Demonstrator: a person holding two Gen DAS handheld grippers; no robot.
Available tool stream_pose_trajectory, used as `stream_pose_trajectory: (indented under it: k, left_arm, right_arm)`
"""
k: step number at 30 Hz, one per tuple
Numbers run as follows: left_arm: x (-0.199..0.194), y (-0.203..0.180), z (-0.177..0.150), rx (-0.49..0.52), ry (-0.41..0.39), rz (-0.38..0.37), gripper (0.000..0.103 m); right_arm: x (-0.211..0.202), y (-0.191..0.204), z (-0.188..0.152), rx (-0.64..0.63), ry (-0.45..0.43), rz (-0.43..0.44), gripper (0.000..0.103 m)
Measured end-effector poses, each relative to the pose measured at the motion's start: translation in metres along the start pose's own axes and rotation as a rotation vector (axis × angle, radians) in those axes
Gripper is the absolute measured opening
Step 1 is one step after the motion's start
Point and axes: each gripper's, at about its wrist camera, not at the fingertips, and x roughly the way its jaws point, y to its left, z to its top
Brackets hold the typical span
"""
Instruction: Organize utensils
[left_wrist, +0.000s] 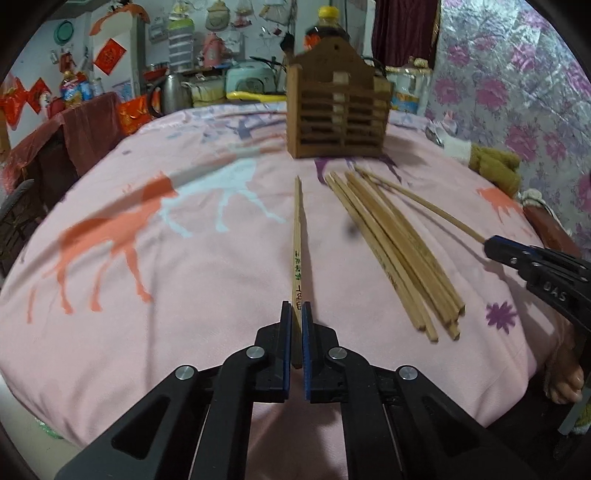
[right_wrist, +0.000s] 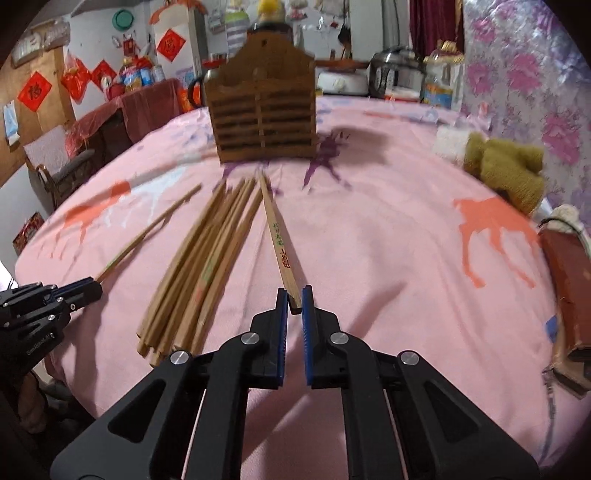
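In the left wrist view my left gripper (left_wrist: 295, 307) is shut on the thick end of one bamboo chopstick (left_wrist: 297, 236), which points away toward the brown wooden slatted holder (left_wrist: 338, 118). To its right a pile of several chopsticks (left_wrist: 395, 251) lies on the pink cloth. At the right edge, my right gripper (left_wrist: 493, 246) pinches another chopstick (left_wrist: 424, 202). In the right wrist view the right gripper (right_wrist: 294, 292) is shut on a printed chopstick (right_wrist: 279, 243). The pile (right_wrist: 199, 266) lies to its left and the holder (right_wrist: 262, 110) stands behind. My left gripper (right_wrist: 86, 290) holds its chopstick (right_wrist: 147, 232) at far left.
The table wears a pink cloth with horse prints (left_wrist: 147, 295). An olive knitted cloth (right_wrist: 506, 173) and a reddish-brown box (right_wrist: 569, 288) sit along the right edge. Behind the holder stand a dark bottle (left_wrist: 327, 26), a kettle (left_wrist: 173, 92) and a rice cooker (right_wrist: 397, 70).
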Motion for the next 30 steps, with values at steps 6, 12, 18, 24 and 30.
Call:
stream_pose_trajectory:
  k: [6, 12, 18, 24, 30]
  left_arm:
    - [-0.034, 0.002, 0.041, 0.003, -0.081, -0.013, 0.006]
    - [-0.059, -0.003, 0.101, 0.027, -0.152, -0.05, 0.006]
    - [-0.063, -0.008, 0.159, 0.033, -0.151, -0.104, 0.006]
    - [-0.059, -0.012, 0.182, 0.055, -0.169, -0.113, 0.006]
    - [-0.047, -0.011, 0.185, 0.052, -0.149, -0.151, 0.006]
  right_arm:
    - [-0.037, -0.002, 0.039, -0.002, -0.137, 0.004, 0.008]
    - [-0.055, -0.009, 0.079, 0.024, -0.203, 0.031, 0.008]
    - [-0.06, -0.012, 0.121, 0.021, -0.224, 0.044, 0.008]
    - [-0.032, -0.012, 0.107, -0.035, -0.089, 0.149, 0.023]
    - [-0.009, -0.009, 0.028, -0.106, 0.06, 0.113, 0.049]
